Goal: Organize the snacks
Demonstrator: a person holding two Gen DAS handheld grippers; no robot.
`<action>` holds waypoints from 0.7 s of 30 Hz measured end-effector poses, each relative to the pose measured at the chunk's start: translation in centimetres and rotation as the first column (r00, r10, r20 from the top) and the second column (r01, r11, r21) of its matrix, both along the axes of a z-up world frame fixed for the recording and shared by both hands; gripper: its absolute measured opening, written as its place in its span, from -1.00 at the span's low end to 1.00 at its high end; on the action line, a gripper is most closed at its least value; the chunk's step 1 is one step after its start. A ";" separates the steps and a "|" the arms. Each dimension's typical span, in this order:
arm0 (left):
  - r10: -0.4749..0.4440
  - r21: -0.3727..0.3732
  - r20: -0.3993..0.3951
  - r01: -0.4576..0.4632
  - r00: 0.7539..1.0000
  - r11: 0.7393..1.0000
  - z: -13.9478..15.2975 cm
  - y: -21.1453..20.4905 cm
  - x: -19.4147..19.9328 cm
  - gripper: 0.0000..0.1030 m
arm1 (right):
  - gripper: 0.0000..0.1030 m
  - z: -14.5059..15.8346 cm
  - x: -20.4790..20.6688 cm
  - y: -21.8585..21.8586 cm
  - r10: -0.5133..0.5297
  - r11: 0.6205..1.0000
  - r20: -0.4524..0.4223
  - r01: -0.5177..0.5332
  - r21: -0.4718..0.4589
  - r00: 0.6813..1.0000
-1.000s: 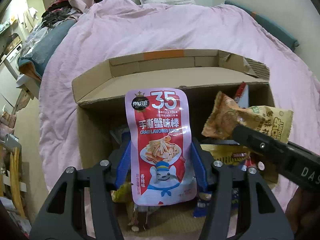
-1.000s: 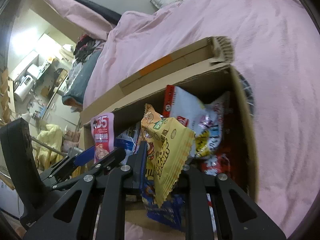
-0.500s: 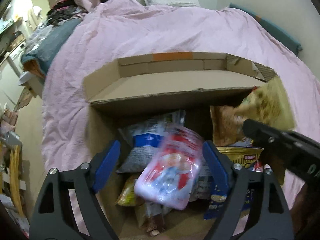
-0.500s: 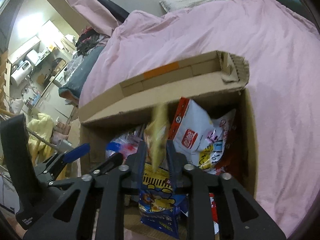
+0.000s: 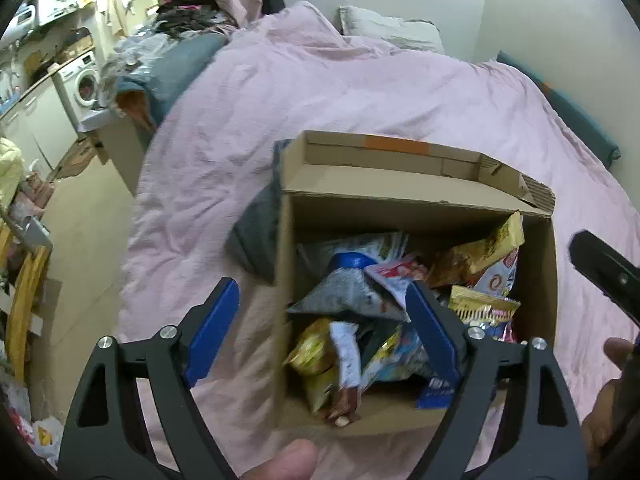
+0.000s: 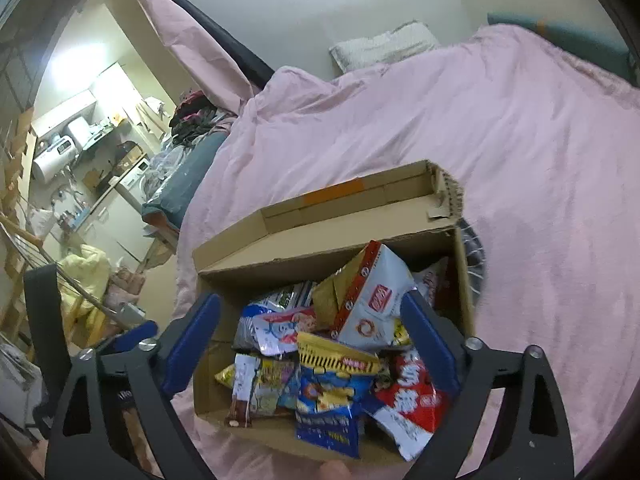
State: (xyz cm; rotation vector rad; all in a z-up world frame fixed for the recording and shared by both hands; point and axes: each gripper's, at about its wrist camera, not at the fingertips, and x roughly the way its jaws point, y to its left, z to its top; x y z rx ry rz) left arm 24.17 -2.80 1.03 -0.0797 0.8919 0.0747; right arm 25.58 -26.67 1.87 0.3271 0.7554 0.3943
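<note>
Pink-quilted bed (image 6: 520,128): cardboard box (image 6: 464,280) holding heaped snack packets (image 6: 332,360). Left gripper (image 5: 324,328) and right gripper (image 6: 316,340) both spread wide, holding nothing. Advice: reach elsewhere for remaining packets, dropping them centrally.

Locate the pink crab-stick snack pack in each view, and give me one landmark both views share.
Left wrist: the pink crab-stick pack lies inside the cardboard box, just right of centre, above the right blue finger.
Right wrist: the same pack lies left of centre in the box, beside the white ring-snack bag.
Shared landmark: the orange tape strip on the box's far flap.
</note>
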 end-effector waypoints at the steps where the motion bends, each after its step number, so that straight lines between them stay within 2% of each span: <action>1: 0.000 -0.002 0.006 0.000 1.000 1.000 0.3 0.3 -0.6 0.77 | 0.87 0.3 -0.6 0.1 -0.002 1.000 0.007 0.002 -0.008 1.000; 5: -0.001 -0.001 0.038 0.001 0.999 1.000 1.2 1.1 -2.9 0.99 | 0.98 1.2 -2.9 0.6 -0.004 0.999 0.041 0.006 -0.045 0.999; 8: -0.018 -0.013 0.073 0.019 0.997 1.000 1.9 1.6 -5.0 0.99 | 0.98 1.3 -4.9 1.0 -0.029 0.995 0.050 0.034 -0.093 0.998; 12: -0.028 0.009 0.113 0.027 0.993 1.000 2.4 2.0 -8.2 0.99 | 0.98 0.9 -7.5 1.4 -0.033 0.990 0.047 0.039 -0.133 0.998; 17: -0.018 0.029 0.140 0.014 0.990 0.999 2.7 2.8 -11.4 0.99 | 0.98 1.2 -10.6 1.2 -0.047 0.989 0.074 0.057 -0.140 0.996; 21: -0.006 0.013 0.159 0.004 0.987 1.000 2.7 3.7 -14.2 0.99 | 0.99 1.2 -13.1 0.7 -0.067 0.986 0.087 0.079 -0.149 0.994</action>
